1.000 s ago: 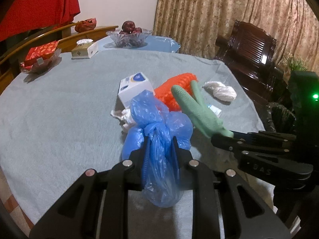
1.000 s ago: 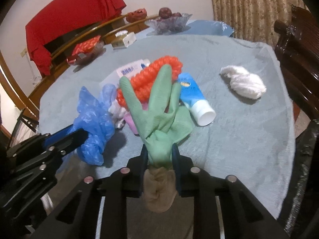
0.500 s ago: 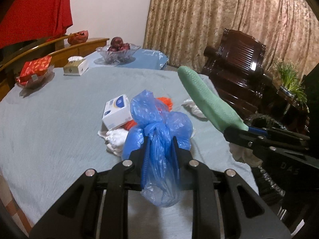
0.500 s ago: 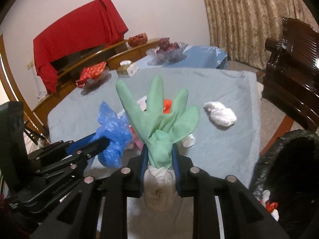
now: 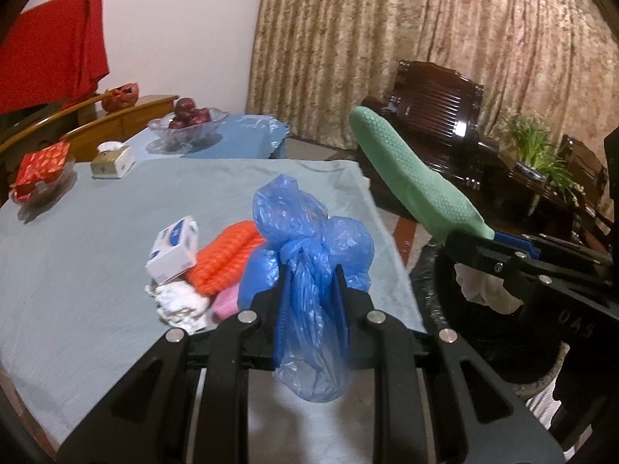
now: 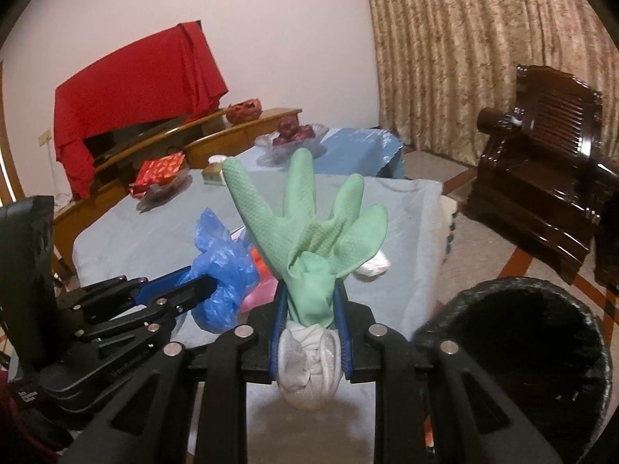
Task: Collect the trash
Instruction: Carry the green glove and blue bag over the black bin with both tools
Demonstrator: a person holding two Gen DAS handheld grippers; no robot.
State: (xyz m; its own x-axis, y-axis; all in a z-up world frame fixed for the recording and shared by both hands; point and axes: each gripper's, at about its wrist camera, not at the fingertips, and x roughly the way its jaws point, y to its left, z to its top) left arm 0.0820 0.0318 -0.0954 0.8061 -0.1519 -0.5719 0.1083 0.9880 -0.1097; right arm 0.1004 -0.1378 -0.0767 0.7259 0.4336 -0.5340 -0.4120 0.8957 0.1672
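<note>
My left gripper is shut on a knotted blue plastic bag, held above the near edge of the grey-clothed table. My right gripper is shut on a green rubber glove whose fingers stick upward, its white cuff bunched below the jaws. In the left wrist view the glove and right gripper hang at right over a black-lined bin. The bin opens at lower right of the right wrist view. An orange net, a white box and white tissue lie on the table.
A glass fruit bowl, a tissue box and a red packet on a dish stand at the table's far side. A dark wooden armchair stands right of the bin. A white wad lies near the table's right edge.
Both grippers have risen and drawn back from the table with the bag and the glove in them. The glove was lifted off the pile. The bin has come into view at right.
</note>
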